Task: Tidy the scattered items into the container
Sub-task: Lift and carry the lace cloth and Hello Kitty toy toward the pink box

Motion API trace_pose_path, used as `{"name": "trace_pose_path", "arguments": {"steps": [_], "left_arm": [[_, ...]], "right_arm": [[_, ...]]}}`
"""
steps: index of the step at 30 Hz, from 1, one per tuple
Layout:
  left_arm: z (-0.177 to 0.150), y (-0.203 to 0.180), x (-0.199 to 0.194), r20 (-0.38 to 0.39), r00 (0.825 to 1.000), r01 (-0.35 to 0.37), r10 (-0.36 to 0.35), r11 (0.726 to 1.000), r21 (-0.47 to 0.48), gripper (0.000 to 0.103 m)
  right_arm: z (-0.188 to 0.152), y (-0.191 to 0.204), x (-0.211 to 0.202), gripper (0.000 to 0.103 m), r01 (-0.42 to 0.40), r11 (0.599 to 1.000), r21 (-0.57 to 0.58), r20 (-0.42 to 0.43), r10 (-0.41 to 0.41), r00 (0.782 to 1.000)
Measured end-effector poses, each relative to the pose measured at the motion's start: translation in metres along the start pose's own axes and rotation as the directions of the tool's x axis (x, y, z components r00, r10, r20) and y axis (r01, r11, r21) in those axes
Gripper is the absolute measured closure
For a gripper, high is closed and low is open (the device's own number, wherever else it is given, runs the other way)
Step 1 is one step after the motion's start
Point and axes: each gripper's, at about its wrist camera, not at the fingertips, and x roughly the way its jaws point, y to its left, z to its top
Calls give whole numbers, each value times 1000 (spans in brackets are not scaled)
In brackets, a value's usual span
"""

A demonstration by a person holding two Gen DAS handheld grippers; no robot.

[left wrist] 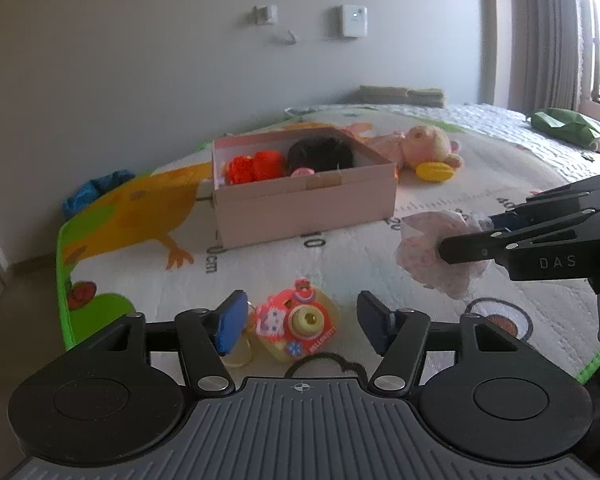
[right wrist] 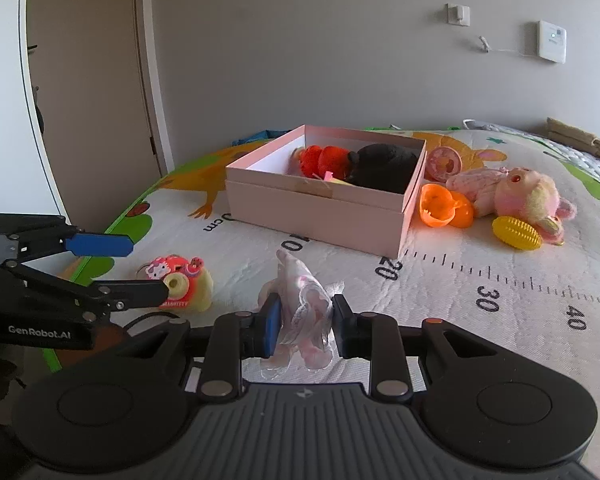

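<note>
A pink cardboard box stands open on the play mat, holding red knitted pieces and a black plush lump. Low over the mat, my left gripper is open around a red and yellow toy camera. The left pad is close to the toy and the right pad stands apart from it. My right gripper is shut on a pink lacy cloth, held just above the mat in front of the box.
Right of the box lie a pink plush doll, a yellow spiky ball, orange shell halves and a pink disc. A black hair band lies under my left gripper. The mat's green edge is at left.
</note>
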Motion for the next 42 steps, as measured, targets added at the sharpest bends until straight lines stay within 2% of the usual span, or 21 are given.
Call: {"name": "trace_pose_path", "arguments": {"steps": [4, 12, 15, 17, 19, 29, 38, 42], "left_arm": [[-4, 0, 10, -25, 999, -25, 25, 999, -28, 15], [-9, -1, 39, -86, 995, -53, 52, 998, -18, 15], [-11, 2, 47, -100, 993, -70, 67, 997, -21, 22], [-12, 2, 48, -89, 993, -80, 79, 997, -7, 27], [-12, 2, 46, -75, 994, -80, 81, 997, 11, 38], [-4, 2, 25, -40, 998, -53, 53, 999, 11, 38], [24, -4, -14, 51, 999, 2, -3, 1000, 24, 38], [38, -5, -23, 107, 994, -10, 6, 999, 32, 38]], "right_arm": [[-5, -1, 3, 77, -3, 1000, 13, -13, 3, 1000], [-12, -5, 2, 77, -5, 999, 33, -21, 6, 1000], [-13, -7, 2, 77, -6, 999, 39, -22, 7, 1000], [-13, -7, 3, 77, -8, 999, 45, -22, 9, 1000], [-13, -8, 3, 77, -11, 999, 47, -20, 11, 1000], [-9, -6, -7, 77, -9, 999, 39, 17, 9, 1000], [7, -7, -17, 77, -19, 999, 36, 67, 17, 998], [19, -10, -19, 77, -28, 999, 39, 104, 24, 994]]}}
